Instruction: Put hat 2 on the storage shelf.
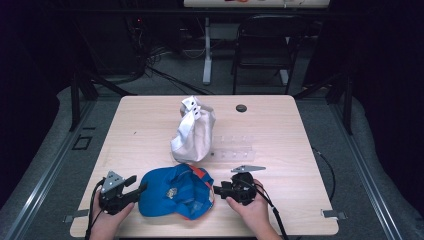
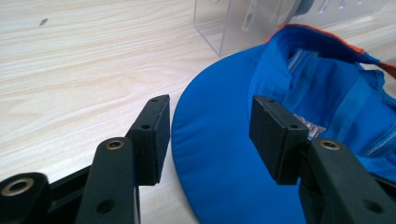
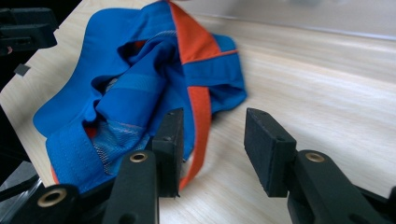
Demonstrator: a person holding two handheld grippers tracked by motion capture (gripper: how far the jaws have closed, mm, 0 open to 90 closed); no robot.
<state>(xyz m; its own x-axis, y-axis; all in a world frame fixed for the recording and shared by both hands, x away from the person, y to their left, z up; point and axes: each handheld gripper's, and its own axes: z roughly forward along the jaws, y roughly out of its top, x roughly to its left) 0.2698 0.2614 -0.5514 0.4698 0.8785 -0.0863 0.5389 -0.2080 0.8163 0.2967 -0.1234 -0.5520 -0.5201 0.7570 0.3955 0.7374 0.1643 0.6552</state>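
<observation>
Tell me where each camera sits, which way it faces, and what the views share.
High view: above the person's side, facing forward and down on the table; both hands and each hand-held gripper enter at the bottom.
Left gripper view: rides the left hand-held gripper, looking along its open jaws at the cap's brim.
Right gripper view: rides the right hand-held gripper, open jaws facing the cap's strap.
Shared: the blue cap.

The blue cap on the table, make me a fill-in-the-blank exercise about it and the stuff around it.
1. The blue cap has trim coloured ____.
2. Just behind the cap stands a ____ cloth bag.
3. The left gripper has its fingers ____ around the cap's brim edge.
4. The clear plastic holder lies to the ____ of the bag in the high view.

Missing words: orange; white; open; right
</observation>
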